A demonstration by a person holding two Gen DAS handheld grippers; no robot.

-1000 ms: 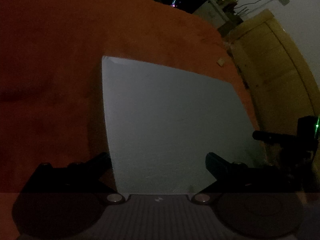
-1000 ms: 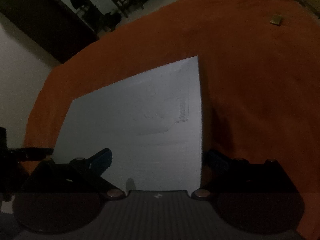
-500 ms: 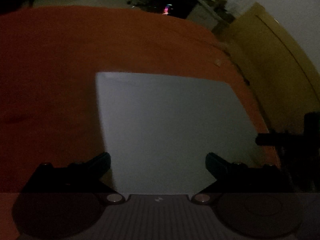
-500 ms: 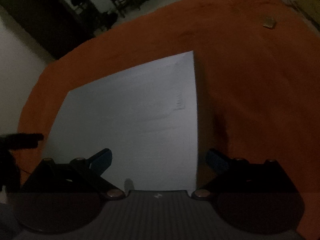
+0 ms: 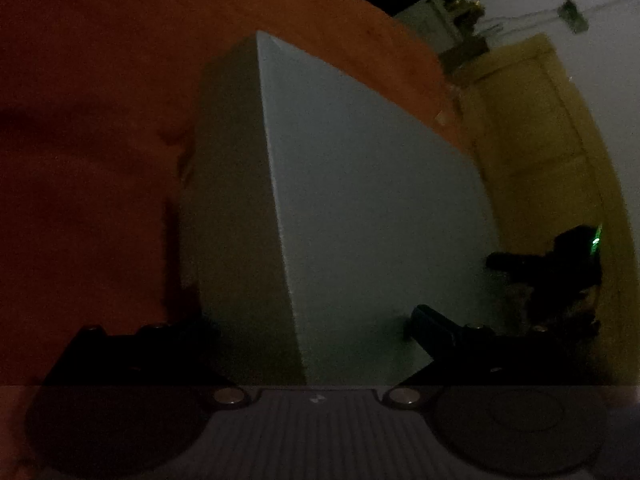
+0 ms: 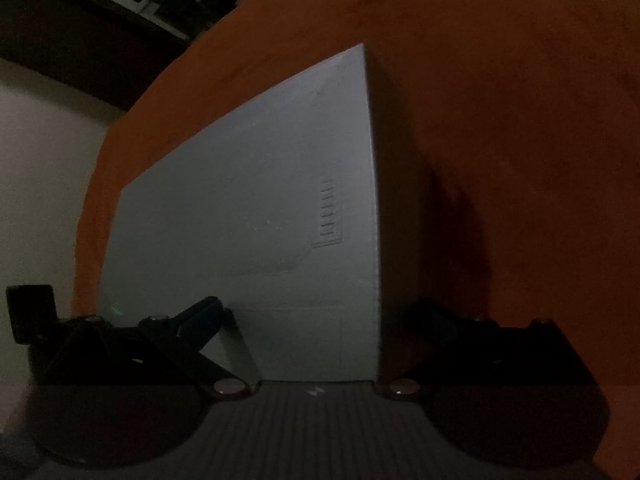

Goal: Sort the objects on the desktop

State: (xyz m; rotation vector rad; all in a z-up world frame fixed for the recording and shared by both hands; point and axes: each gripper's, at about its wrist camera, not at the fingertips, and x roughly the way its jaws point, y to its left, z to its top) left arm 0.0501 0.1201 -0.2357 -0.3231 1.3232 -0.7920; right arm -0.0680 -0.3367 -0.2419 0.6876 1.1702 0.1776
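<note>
While both grippers, left gripper (image 5: 316,326) and right gripper (image 6: 316,320), straddle opposite edges of the pale grey rectangular box (image 6: 256,216) over the orange cloth (image 6: 500,120) (whether they clamp it, I cannot tell), squeeze evenly and keep it level.

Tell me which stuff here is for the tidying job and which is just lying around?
For the job:
- white box, between the fingers of both tools
- left tool
- right tool

Just lying about:
- orange cloth under the box
- small tan scrap near the cloth's far edge
- yellow door
</note>
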